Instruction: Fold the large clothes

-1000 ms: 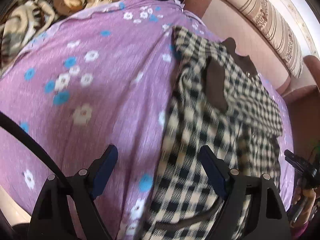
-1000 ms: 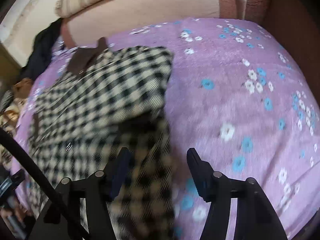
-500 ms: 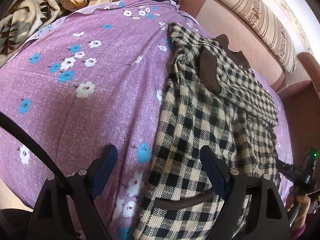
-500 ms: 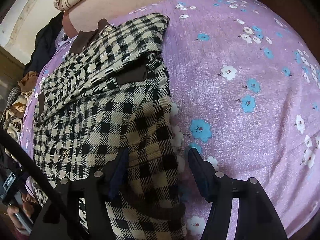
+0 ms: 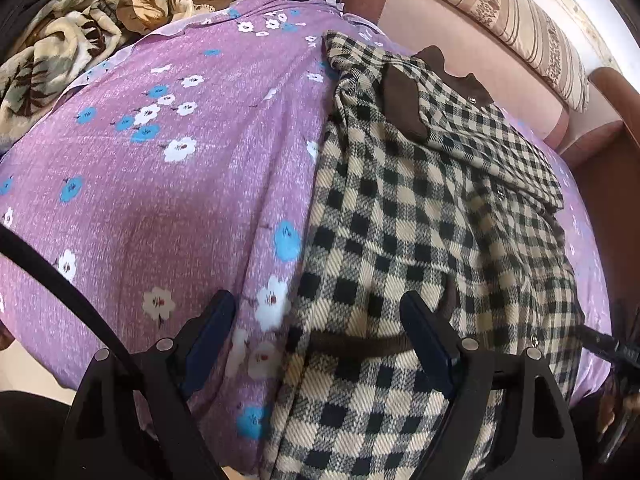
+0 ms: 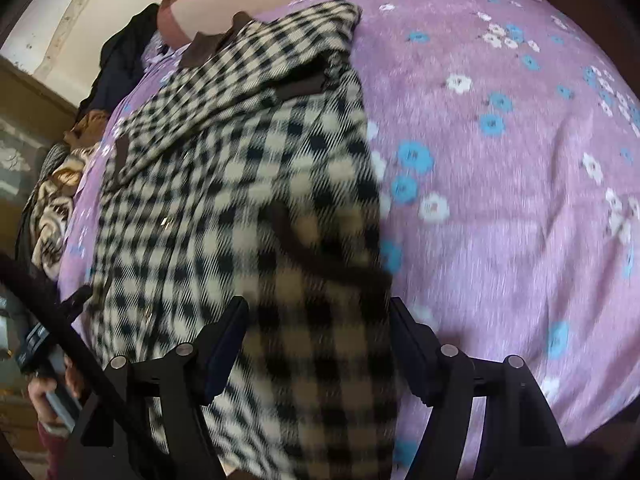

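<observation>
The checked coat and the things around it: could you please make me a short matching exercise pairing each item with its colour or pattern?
Items:
1. coat
2. bedsheet
3. collar
4. bolster

Descriptions:
A. plain brown
B. beige with brown stripes
C. black and cream check
D. purple with blue and white flowers

Pairs: 1-C, 2-D, 3-A, 4-B

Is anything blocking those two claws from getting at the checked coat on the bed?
Nothing visible. The checked coat lies uncovered on the purple bedspread, and both the left gripper and right gripper have open jaws right over its near hem.
</observation>
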